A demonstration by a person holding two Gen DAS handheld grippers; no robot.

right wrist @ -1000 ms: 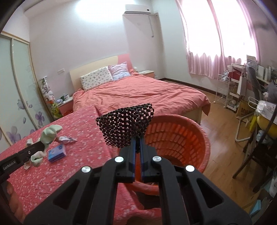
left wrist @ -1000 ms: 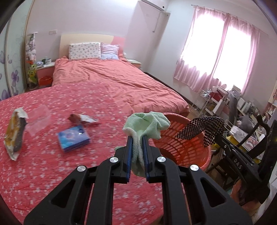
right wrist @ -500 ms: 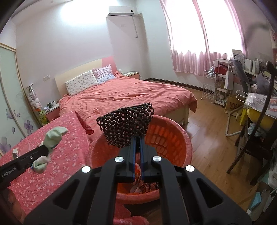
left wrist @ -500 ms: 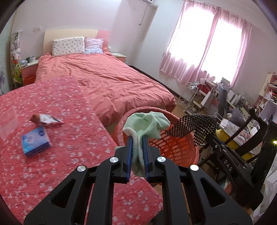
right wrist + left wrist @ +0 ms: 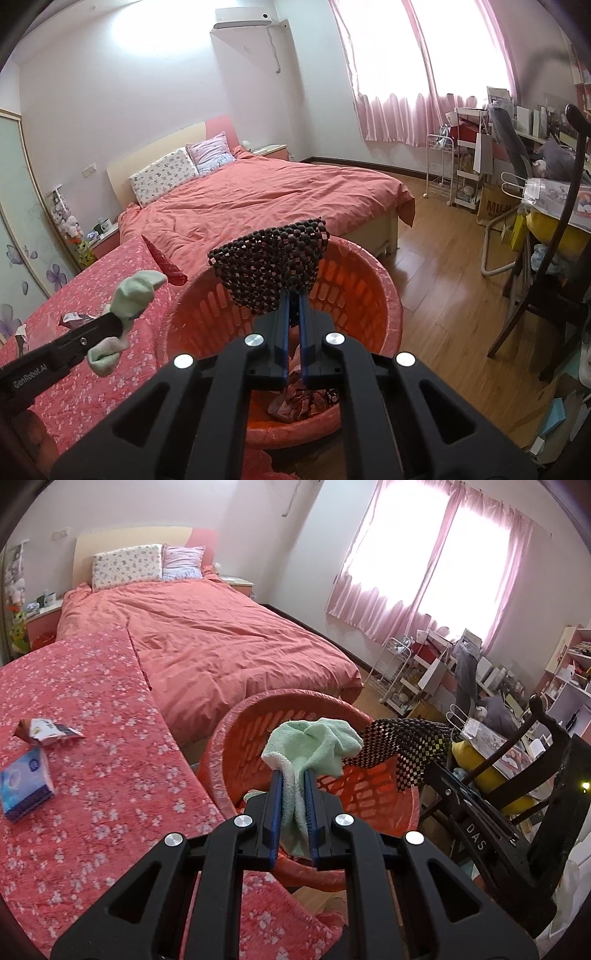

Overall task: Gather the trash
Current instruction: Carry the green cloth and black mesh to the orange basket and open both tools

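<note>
**Both loads brought over the basket, nothing released yet**

Left wrist view: the left gripper (image 5: 293, 781) is clenched on a pale green terry cloth (image 5: 314, 747), which is now framed against the round red slatted plastic basket (image 5: 236, 738). A second ago the cloth was seen mostly over the flowered red bedspread (image 5: 92, 775); the basket has since slid under it. A torn snack wrapper (image 5: 44, 731) and a blue tissue pack (image 5: 24, 788) are left on the bedspread, well left of the basket.

Right wrist view: the right gripper (image 5: 291, 304) is clamped on a black beaded mesh mat (image 5: 271, 267), held above the basket (image 5: 388, 295) opening; more of the interior and some plaid fabric (image 5: 303, 400) inside is shown than before. The green cloth (image 5: 135, 295) sits just left of the rim here.

Judgement: transport is nearly done, release comes next; the bedspread items remain to be collected.
</note>
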